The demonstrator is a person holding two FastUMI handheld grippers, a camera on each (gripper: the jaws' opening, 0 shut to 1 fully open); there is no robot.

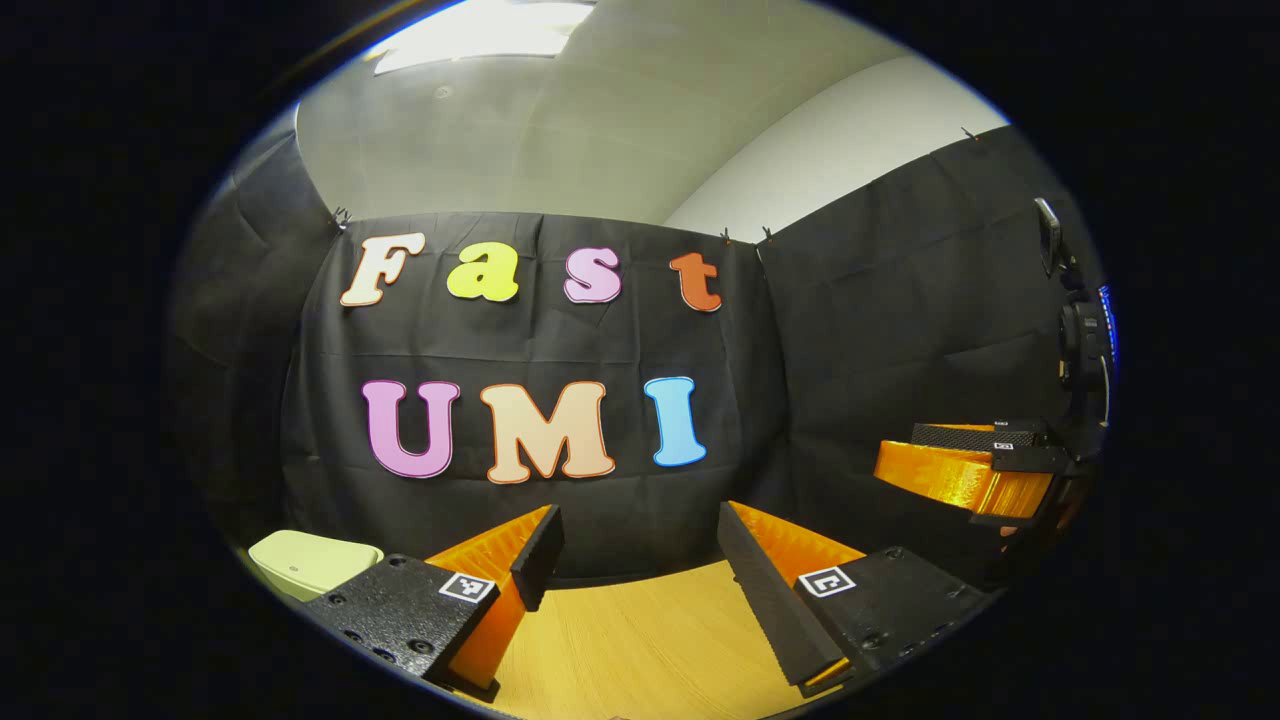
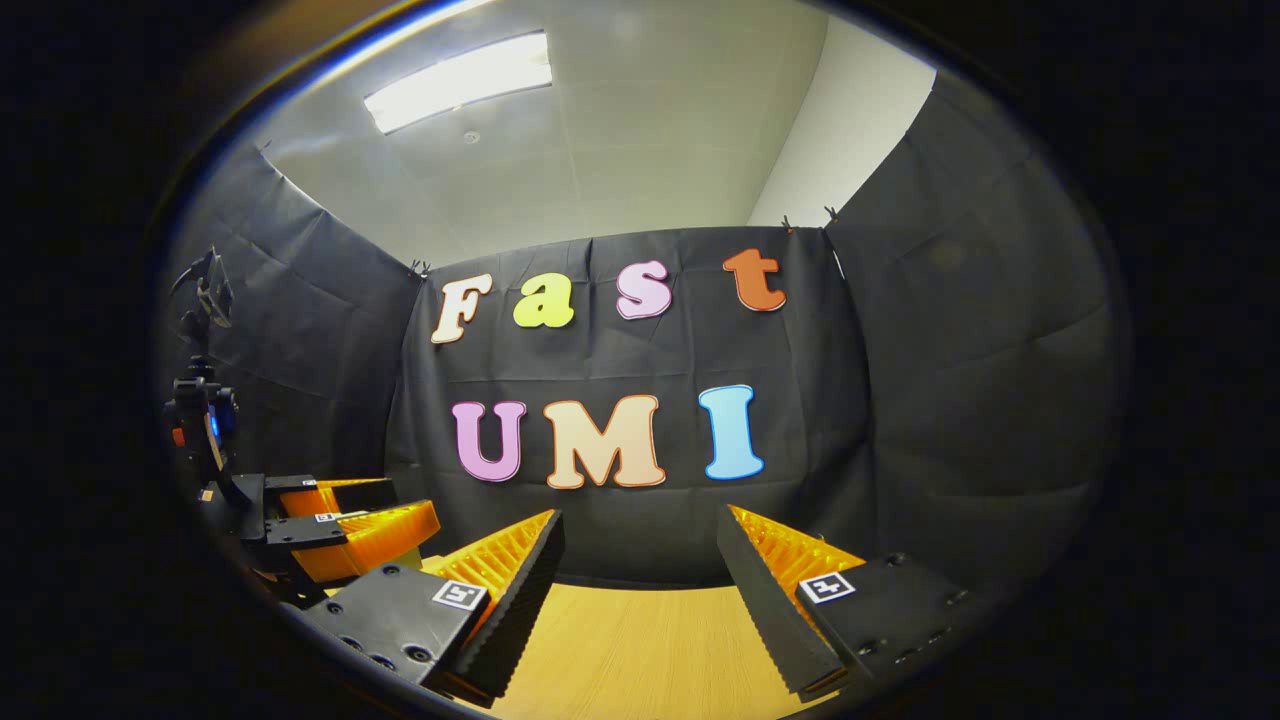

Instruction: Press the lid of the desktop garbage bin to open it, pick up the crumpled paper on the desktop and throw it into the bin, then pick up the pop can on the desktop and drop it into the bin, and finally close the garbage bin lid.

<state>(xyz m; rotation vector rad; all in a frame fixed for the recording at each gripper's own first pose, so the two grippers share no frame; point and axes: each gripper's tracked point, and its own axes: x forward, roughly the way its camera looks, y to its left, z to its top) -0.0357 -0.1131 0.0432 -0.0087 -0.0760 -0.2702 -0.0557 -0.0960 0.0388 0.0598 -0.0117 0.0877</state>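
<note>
The pale green garbage bin (image 1: pixel 310 562) sits at the lower left of the left gripper view, its lid down, partly behind my left finger. My left gripper (image 1: pixel 638 560) hangs open above the wooden desktop (image 1: pixel 650 640) with nothing between its fingers. The right gripper (image 1: pixel 985 470) appears at the right edge of that view, held level. In the right gripper view my right gripper (image 2: pixel 640 560) is open over the desktop (image 2: pixel 640 640), also holding nothing. The left gripper (image 2: pixel 340 535) is at the lower left of that view.
Black booth cloth (image 1: pixel 850 340) closes off the back and both sides of the desk. A camera mount on a stand (image 2: pixel 200 400) stands at the left of the right gripper view, and a similar mount (image 1: pixel 1075 330) at the right of the left gripper view.
</note>
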